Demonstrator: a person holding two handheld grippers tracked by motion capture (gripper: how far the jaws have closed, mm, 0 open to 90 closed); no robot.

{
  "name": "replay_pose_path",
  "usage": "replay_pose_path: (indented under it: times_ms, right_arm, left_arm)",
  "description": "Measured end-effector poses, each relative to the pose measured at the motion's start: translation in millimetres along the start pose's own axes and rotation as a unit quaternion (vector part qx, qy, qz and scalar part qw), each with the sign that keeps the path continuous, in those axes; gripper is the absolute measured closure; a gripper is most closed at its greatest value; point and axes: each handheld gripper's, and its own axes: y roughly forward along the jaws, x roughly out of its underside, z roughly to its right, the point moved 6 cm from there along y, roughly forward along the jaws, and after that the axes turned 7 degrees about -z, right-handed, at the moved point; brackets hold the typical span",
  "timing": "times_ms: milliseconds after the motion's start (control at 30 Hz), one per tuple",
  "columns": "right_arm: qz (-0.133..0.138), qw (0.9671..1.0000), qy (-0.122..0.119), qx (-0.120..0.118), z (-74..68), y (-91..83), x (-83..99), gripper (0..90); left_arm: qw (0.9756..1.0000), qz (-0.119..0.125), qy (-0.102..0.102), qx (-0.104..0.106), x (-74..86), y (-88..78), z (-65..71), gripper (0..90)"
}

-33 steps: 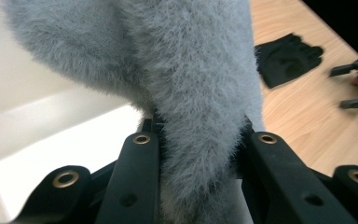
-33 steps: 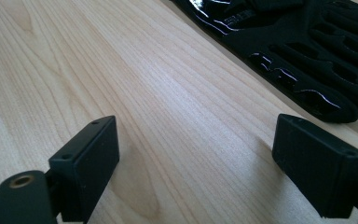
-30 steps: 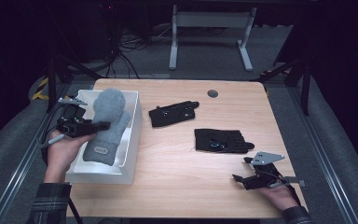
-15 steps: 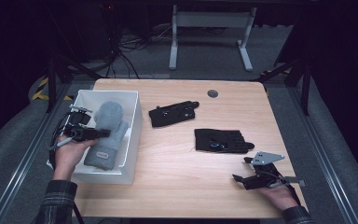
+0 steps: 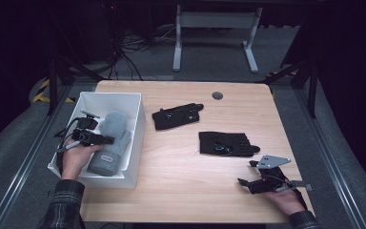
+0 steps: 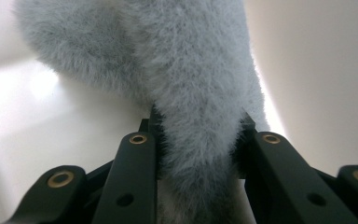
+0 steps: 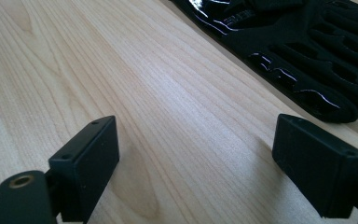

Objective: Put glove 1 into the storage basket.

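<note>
Grey fuzzy mitten (image 5: 110, 141) lowered into white bin (image 5: 136, 138), clamped by left gripper (image 5: 106, 140); next: release. Right gripper (image 5: 244, 182) agape.

Two black gloves (image 5: 177, 116) (image 5: 227, 143), one grey mitten (image 5: 109, 142), one white bin (image 5: 132, 102), two claws (image 5: 106, 139) (image 5: 245, 172)

High view looks down on table (image 5: 181, 157); 2 gripper views sit close.

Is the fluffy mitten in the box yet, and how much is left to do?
Nearly: the grey fluffy mitten lies inside the white box, but the left gripper is shut on it. Two black gloves lie on the table. The right gripper waits open beside one.
</note>
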Motion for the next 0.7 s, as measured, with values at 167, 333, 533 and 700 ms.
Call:
replay_pose_path:
  times_ms: [167, 333, 533, 700]
  right_arm:
    - [0.0, 1.0, 0.0, 0.0, 0.0, 0.0, 0.0, 15.1]
    - [0.0, 1.0, 0.0, 0.0, 0.0, 0.0, 0.0, 15.0]
    - [0.0, 1.0, 0.0, 0.0, 0.0, 0.0, 0.0, 15.0]
    - [0.0, 1.0, 0.0, 0.0, 0.0, 0.0, 0.0, 15.0]
  left_arm:
    - [1.0, -0.001, -0.007, -0.005, 1.1, 3.1, -4.6, 68.2]
    - [0.9999, 0.003, -0.014, -0.004, -0.5, 0.3, -3.2, 55.8]
    - [0.9996, 0.012, -0.015, -0.022, -4.1, -7.6, 1.4, 40.1]
    - [0.9981, 0.039, -0.009, -0.046, -10.2, -24.9, 8.9, 31.8]
